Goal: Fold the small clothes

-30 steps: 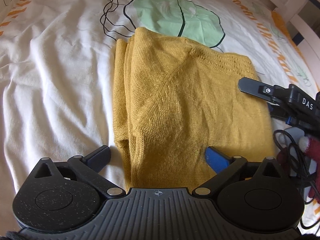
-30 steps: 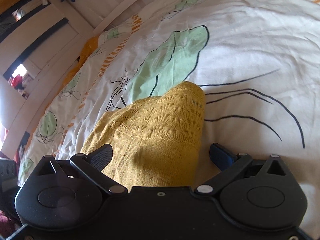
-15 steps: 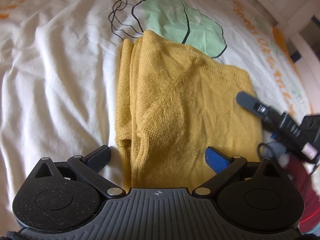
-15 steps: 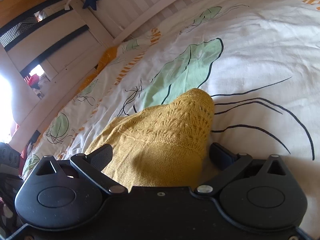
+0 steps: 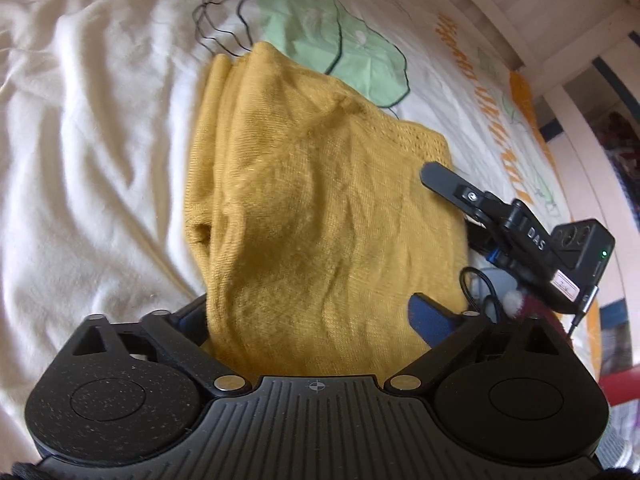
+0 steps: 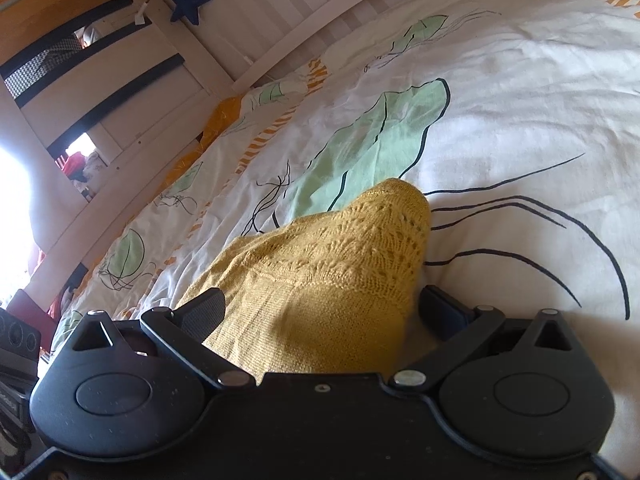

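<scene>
A white duvet [image 6: 520,128], printed with pale green jellyfish and orange stripes, lies rumpled across a bed in daylight. Beyond the duvet's far edge runs a white slatted bed frame [image 6: 320,16], with a dark blue star [image 6: 191,2] hanging on it above the duvet. Left of the star stands a white wooden partition [image 6: 120,92] with dark gaps, and strong light floods in below it at the left edge.
</scene>
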### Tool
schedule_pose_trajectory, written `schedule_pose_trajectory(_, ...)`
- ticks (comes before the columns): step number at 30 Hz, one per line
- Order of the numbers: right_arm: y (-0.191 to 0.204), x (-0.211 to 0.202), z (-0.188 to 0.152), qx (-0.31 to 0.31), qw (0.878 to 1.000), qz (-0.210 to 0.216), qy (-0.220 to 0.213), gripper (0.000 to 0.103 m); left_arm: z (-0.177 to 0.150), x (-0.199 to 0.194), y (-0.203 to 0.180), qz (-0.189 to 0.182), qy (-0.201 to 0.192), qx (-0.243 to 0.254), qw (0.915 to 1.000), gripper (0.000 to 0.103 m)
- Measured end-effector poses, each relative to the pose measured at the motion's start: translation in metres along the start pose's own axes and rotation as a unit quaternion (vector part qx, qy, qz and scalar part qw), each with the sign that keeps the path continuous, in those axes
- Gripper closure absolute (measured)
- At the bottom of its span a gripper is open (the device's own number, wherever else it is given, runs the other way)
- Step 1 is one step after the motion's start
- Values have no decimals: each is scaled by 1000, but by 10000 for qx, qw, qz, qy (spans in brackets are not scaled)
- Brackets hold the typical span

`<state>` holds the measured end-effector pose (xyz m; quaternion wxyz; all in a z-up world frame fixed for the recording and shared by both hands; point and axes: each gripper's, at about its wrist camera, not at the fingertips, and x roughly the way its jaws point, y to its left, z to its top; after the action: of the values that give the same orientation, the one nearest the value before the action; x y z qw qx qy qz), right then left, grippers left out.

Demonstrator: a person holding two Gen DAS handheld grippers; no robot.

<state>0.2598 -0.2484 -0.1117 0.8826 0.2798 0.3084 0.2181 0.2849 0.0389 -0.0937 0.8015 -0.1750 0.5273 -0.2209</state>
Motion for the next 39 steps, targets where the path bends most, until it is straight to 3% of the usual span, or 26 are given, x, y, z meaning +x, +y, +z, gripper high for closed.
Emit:
schedule_pose_trajectory(1,0,1,1,-5,10000,11,61,0,0,-3,3,36,-51,-59,10000,34)
schedule_pose_trajectory(4,1,2,7,-13,9994,74,325,0,-2,-8,13,21,-122,-231,9997,63)
schedule_pose_trajectory(5,1,3,10,-1,9990,82,433,3,-3,-8,17,-37,-110,-323,9994,67)
schedule_pose_trajectory(6,2,3,12,46,9985,84,532,11,-2,-8,19,-99,-99,-405,9991,77)
schedule_pose_trajectory(7,2,4,15,135,9978,101,646,41,-2,-7,20,-160,-80,-465,9988,82)
schedule_pose_trajectory(8,1,5,16,249,9966,2,790,60,-2,-7,19,-198,-64,-479,9986,83)
schedule_pose_trajectory(11,9,2,19,255,9953,-126,921,62,-3,-11,9,-216,-80,-370,9991,85)
schedule_pose_trajectory(17,28,-33,16,369,9939,-169,1024,63,-27,-31,-2,-724,26,-574,9957,86)
schedule_pose_trajectory(25,40,-110,-17,463,9872,-480,1449,64,-92,-51,-18,-1090,344,-634,9914,87)
schedule_pose_trajectory(31,37,-162,-52,754,9824,-430,1655,63,-143,-65,-30,-1250,564,-558,9890,87)
schedule_pose_trajectory(33,37,-171,-60,686,9829,-511,1633,62,-155,-65,-30,-1132,593,-507,9905,87)
schedule_pose_trajectory(36,39,-177,-66,384,9837,-1051,1407,56,-162,-62,-23,-729,533,-457,9949,86)
schedule_pose_trajectory(39,43,-178,-70,-11,9809,-1552,1173,44,-165,-60,-18,-351,440,-322,9979,83)
